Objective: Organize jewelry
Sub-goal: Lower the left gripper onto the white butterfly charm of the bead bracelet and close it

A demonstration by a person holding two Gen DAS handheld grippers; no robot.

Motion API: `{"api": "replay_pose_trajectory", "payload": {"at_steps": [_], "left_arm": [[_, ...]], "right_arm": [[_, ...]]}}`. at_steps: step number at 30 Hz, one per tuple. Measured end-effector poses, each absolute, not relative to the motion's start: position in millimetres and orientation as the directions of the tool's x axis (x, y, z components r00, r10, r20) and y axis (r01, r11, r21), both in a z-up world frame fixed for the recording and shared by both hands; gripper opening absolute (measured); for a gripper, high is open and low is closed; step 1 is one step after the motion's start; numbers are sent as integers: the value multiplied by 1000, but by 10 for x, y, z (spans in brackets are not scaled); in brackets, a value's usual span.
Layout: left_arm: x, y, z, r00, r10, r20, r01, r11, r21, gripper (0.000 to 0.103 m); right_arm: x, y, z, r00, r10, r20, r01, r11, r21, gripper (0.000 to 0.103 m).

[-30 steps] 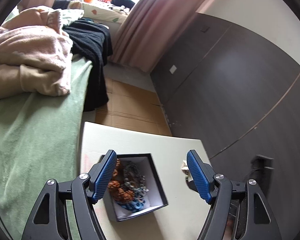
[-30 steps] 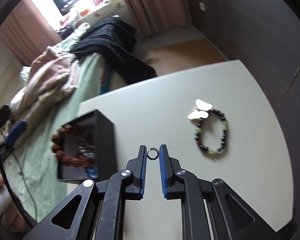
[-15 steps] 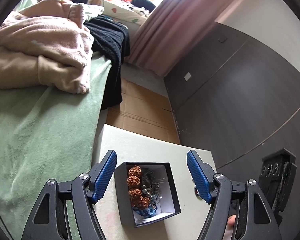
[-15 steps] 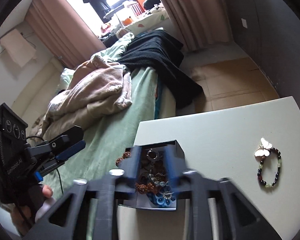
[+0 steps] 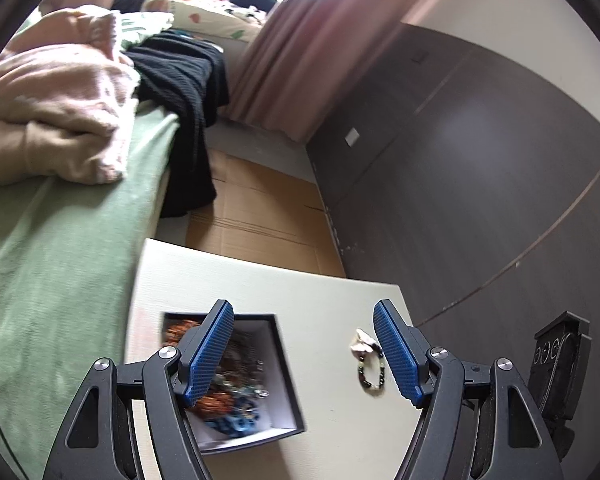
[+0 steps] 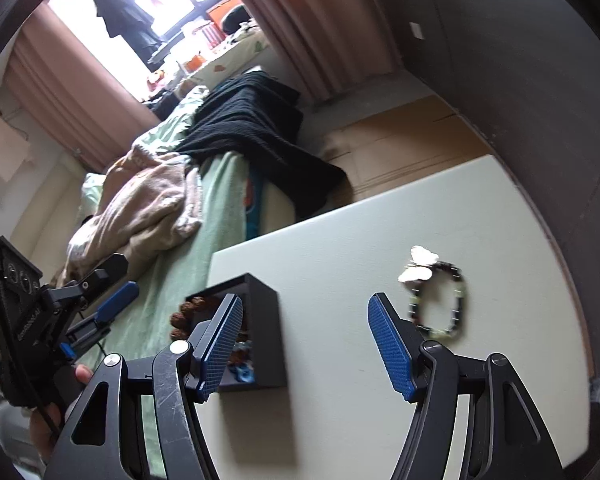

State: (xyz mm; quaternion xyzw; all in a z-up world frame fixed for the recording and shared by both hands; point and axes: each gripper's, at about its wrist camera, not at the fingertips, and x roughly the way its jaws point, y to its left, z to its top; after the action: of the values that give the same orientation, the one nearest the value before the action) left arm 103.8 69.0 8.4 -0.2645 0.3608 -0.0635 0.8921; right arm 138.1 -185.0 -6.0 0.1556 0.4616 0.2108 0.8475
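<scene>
Lying flat, beaded bracelet (image 6: 440,300), pale butterfly charm (image 6: 418,266)

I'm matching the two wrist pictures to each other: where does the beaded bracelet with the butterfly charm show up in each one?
Left wrist: the bracelet lies low and right of centre on the white table, just inside the right-hand finger.
Right wrist: the bracelet lies right of centre, above the right-hand finger.
Shared landmark: the black box of jewelry sits to the bracelet's left in both views.

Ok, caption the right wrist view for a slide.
Open right gripper above table, between jewelry box and beaded bracelet.
</scene>
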Motion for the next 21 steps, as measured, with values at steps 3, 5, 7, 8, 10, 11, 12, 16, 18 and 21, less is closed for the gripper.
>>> {"api": "replay_pose_trajectory", "payload": {"at_steps": [3, 5, 7, 8, 10, 11, 12, 16, 18, 21], "left_arm": [[1094, 491, 71, 720, -320, -616, -55, 858, -510, 73], [1131, 360, 60, 711, -330, -621, -37, 865, -501, 73], [1169, 225, 45, 707, -332, -625, -27, 870, -493, 73], [1195, 156, 33, 704, -333, -627, -24, 871, -490, 73], [1267, 33, 13, 694, -332, -638, -21, 877, -479, 73], [1308, -28, 3, 687, -332, -647, -17, 882, -471, 73], [1352, -98, -8, 679, -331, -655, -10, 888, -459, 73], [1524, -363, -88, 643, -340, -686, 21, 903, -429, 73], [1591, -444, -159, 630, -326, -704, -2, 907, -422, 68], [1733, -601, -297, 574, -322, -753, -15, 915, -403, 58]], "right_arm": [[1383, -2066, -88, 483, 491, -725, -172, 865, 471, 66], [1397, -2188, -105, 483, 493, -724, -147, 861, 488, 66], [1407, -2309, -113, 489, 478, -729, -118, 865, 488, 66], [1406, -2365, -119, 491, 472, -732, -106, 867, 487, 66], [1411, -2494, -143, 492, 464, -737, -73, 865, 496, 66], [1419, -2555, -154, 493, 461, -738, -56, 863, 502, 66], [1428, -2629, -168, 496, 455, -740, -34, 861, 507, 66], [1472, -2860, -232, 487, 466, -738, 27, 837, 546, 66], [1506, -2923, -270, 479, 460, -747, 47, 837, 546, 66], [1590, -2994, -402, 447, 477, -757, 86, 819, 567, 66]]}}
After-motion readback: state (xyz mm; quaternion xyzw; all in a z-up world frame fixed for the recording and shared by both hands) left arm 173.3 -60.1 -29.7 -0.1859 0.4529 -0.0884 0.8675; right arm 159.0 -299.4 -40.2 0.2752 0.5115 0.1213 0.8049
